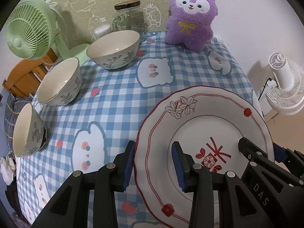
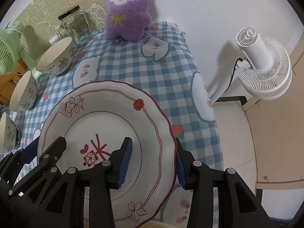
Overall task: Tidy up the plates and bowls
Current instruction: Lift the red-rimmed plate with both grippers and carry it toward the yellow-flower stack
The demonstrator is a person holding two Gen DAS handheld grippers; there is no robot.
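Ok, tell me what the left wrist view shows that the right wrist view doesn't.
Only the left wrist view: the whole green fan and a wooden piece beneath it. Only the right wrist view: the white fan's stand and the floor. Both: the plate held by the left gripper and right gripper on opposite rims, three bowls, the glass jar and the purple plush.

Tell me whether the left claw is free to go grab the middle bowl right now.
Probably not: the left claw is clamped on the plate rim, as is the right claw. The path to the middle bowl looks unobstructed.
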